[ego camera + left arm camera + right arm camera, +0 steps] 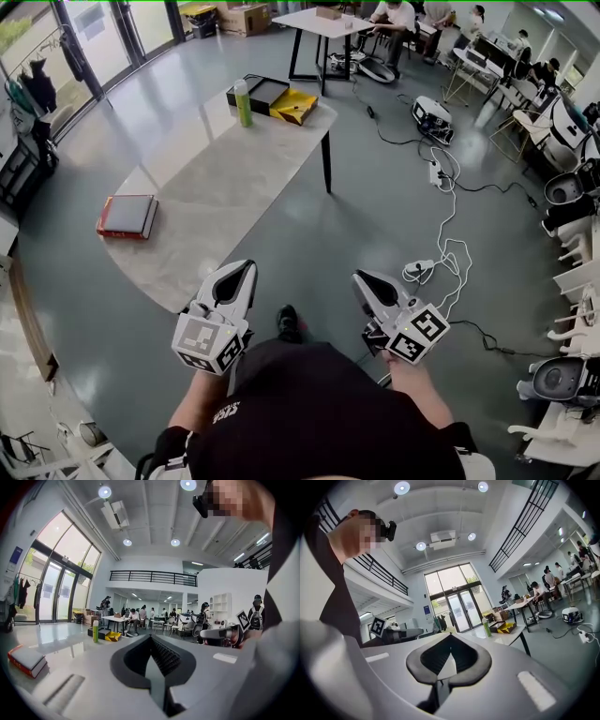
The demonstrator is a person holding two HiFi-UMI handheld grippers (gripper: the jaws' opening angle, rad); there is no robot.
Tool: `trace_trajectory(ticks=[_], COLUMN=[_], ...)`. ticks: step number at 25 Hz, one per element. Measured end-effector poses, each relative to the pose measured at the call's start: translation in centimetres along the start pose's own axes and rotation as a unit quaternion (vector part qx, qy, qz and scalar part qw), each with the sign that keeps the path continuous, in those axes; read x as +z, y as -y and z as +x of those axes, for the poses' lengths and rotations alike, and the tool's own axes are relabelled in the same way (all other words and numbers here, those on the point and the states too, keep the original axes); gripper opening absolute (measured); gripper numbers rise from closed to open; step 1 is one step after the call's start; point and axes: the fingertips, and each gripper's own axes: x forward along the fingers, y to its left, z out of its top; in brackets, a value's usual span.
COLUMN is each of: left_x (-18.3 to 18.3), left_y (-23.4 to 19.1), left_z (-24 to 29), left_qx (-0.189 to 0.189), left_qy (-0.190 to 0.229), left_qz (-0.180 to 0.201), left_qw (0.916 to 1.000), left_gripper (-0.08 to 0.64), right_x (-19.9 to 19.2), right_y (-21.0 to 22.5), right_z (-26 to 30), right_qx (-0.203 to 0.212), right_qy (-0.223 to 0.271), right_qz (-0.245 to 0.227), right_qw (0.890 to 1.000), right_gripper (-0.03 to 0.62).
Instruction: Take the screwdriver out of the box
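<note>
Hanging short of the table (234,178), left gripper (246,268) and right gripper (364,279) sit closed, empty; screwdriver, unseen, likely light, rigid: take its handle.

Open lab hall, worktables (305,21), floor cables (439,216)

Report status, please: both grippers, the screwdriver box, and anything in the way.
Left gripper shut, empty; right gripper shut, empty. Box on table far end, untouched; screwdriver not visible. Green bottle stands beside box.

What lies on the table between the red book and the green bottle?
Nothing: the head view shows only bare tabletop between the red book and the green bottle.
</note>
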Motion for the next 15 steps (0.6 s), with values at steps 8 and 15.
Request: trace_trajectory(ticks=[8, 15], left_x=[1.9, 2.5], left_y=[-5.4, -8.9], left_z=[6.6, 10.4], left_qx=[-0.02, -0.04], left_qy=[-0.001, -0.005], left_qz=[-0.006, 0.005], left_qw=[0.9998, 0.9992], left_gripper=[0.002, 0.002], right_x=[3.0, 4.0], right_y=[4.4, 5.8], right_z=[8.1, 13.9], right_qx=[0.004, 0.014], right_qy=[0.0, -0.006], right_qz=[0.003, 0.002], right_qw=[1.0, 1.0], right_gripper=[0.012, 0.012])
